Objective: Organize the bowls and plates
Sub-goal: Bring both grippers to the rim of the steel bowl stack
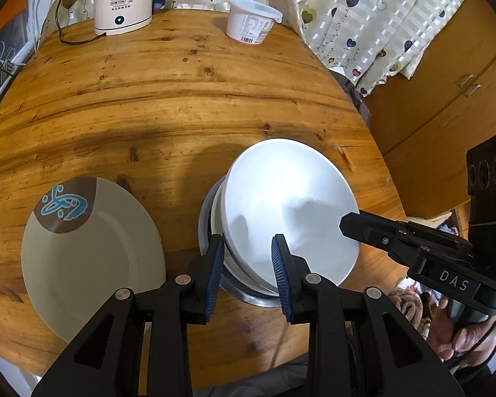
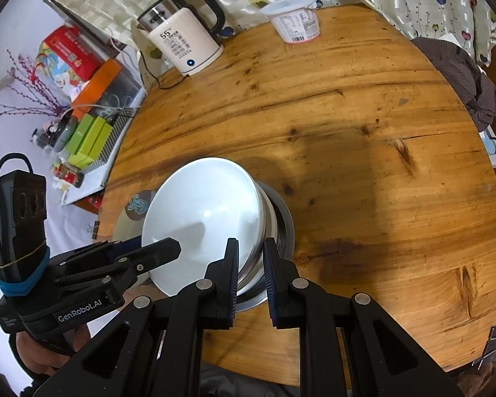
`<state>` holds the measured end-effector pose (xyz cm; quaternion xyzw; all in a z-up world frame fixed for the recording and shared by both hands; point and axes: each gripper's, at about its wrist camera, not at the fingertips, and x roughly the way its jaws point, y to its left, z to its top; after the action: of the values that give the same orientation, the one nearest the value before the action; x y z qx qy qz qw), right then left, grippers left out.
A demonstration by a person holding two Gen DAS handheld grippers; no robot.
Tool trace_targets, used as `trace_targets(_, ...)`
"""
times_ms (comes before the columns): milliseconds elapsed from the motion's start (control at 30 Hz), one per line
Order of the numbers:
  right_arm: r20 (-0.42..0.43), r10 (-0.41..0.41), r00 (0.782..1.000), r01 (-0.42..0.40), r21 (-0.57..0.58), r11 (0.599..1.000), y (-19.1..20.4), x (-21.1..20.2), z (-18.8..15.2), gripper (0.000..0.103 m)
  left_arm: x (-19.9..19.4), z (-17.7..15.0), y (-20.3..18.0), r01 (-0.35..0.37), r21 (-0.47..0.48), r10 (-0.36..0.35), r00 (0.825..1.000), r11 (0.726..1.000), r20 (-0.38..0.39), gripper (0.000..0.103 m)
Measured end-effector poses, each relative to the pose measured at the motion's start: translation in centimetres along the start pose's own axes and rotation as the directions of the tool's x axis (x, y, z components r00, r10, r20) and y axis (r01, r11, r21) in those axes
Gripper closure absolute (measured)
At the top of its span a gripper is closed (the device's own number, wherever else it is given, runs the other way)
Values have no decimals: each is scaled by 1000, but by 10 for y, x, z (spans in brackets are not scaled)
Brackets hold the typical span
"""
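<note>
I am stacking the bowls near the counter's front edge. A white bowl sits tilted on top of the nest, which rests in a steel bowl; it leans toward the beige plate lying flat just beside the stack at the front left edge. My left tool has its jaws apart, straddling the white bowl's near rim without clamping. My right tool also stands apart, one finger inside that rim and one outside by the steel wall. As I judge it, the bowl is not yet seated. Next I must level it gently so it drops squarely into the nest, then deal with the plate.
</note>
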<state>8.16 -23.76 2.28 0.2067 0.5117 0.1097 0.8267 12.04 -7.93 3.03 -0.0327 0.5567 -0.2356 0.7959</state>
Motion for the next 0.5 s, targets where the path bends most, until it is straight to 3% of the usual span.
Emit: trace_targets(500,-5,4,1000,-4,-7,1000,1,0,-1,88,0,-4,-8,-70,48,67,997,996,49,71)
